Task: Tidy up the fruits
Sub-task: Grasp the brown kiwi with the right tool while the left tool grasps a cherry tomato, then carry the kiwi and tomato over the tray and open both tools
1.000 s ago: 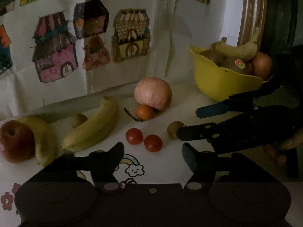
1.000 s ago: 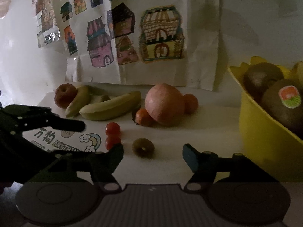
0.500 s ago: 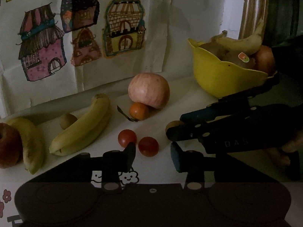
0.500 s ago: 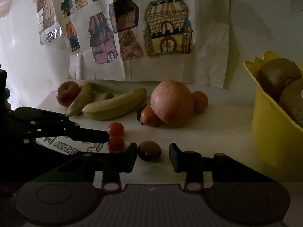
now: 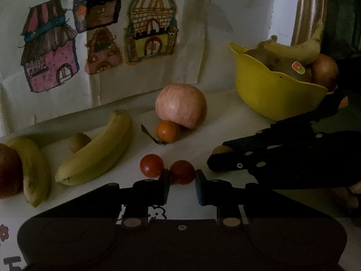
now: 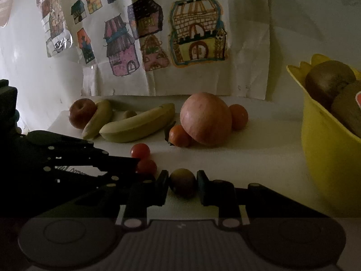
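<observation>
1. The left tool (image 5: 182, 178) is sitting at the lower centre of the left wrist view, and its jaws have just been closing; they are now grasping a cherry tomato (image 5: 182, 172) that is resting on the white bench (image 5: 225, 122).
2. A second cherry tomato (image 5: 151, 165) is lying just left of the grasped one, touching or nearly touching it, outside the jaws.
3. The right tool (image 6: 182, 181) is occupying the lower centre of the right wrist view; its jaws have also just been closing and are now clenching a small kiwi (image 6: 182, 181) that is sitting on the bench.
4. In the left wrist view the right tool is reaching in from the right edge as a dark shape, with only a sliver of the kiwi showing at its tip.
5. In the right wrist view the left tool is coming in from the left edge, its tip meeting the nearer tomato.
6. Behind the tomatoes, near the centre of the frame, a large pinkish apple (image 5: 181, 105) is leaning over a small orange (image 5: 168, 131); the right wrist view is showing another orange (image 6: 239, 116) behind the apple.
7. A banana (image 5: 97, 151) is lying left of centre, with a pale small fruit (image 5: 79, 141) tucked behind it, and a second banana (image 5: 33, 169) and a red apple (image 5: 9, 174) are sitting at the left edge.
8. A yellow bowl (image 5: 270, 97) at the upper right is holding a banana, kiwis and a brown round fruit.
9. Sheets with drawn houses (image 5: 149, 29) are hanging on the wall behind the bench.
</observation>
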`<move>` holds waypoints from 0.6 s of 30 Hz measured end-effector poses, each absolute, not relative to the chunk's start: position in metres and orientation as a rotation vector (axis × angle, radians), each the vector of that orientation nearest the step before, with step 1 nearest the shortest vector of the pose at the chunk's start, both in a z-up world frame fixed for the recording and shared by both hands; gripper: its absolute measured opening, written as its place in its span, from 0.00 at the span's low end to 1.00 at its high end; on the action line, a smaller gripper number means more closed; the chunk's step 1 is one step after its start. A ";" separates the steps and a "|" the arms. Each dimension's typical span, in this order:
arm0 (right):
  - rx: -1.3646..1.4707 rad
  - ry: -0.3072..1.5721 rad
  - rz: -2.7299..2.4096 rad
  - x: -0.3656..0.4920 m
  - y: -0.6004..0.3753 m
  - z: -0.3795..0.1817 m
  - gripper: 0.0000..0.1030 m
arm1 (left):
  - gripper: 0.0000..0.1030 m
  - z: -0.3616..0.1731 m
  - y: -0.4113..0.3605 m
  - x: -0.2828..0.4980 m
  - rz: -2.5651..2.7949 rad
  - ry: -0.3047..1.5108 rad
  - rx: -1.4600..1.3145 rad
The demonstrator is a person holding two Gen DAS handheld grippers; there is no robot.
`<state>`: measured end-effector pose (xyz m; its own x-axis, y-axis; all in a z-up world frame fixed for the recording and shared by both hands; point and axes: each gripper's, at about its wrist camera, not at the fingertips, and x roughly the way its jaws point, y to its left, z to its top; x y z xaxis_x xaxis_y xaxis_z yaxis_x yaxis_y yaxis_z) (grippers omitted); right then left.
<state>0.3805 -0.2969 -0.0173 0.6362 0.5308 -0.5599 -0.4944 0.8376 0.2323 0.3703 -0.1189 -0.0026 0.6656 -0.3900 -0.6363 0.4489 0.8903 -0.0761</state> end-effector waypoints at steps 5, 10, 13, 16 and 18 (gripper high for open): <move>0.062 0.643 0.582 0.368 -0.298 -0.008 0.30 | 0.24 0.009 -0.110 0.358 -0.469 0.676 0.056; 0.045 0.614 0.596 0.346 -0.294 0.007 0.30 | 0.24 0.028 -0.094 0.335 -0.456 0.638 0.036; 0.033 0.597 0.609 0.331 -0.288 0.018 0.30 | 0.24 0.040 -0.081 0.318 -0.440 0.616 0.026; 0.020 0.585 0.628 0.315 -0.280 0.027 0.30 | 0.24 0.049 -0.067 0.300 -0.424 0.599 0.018; 0.012 0.581 0.643 0.305 -0.271 0.032 0.30 | 0.24 0.054 -0.059 0.287 -0.416 0.594 0.016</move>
<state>0.3051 -0.2715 0.0319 0.6474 0.5689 -0.5072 -0.5623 0.8057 0.1860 0.2870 -0.0587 0.0538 0.7486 -0.3759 -0.5462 0.3848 0.9171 -0.1036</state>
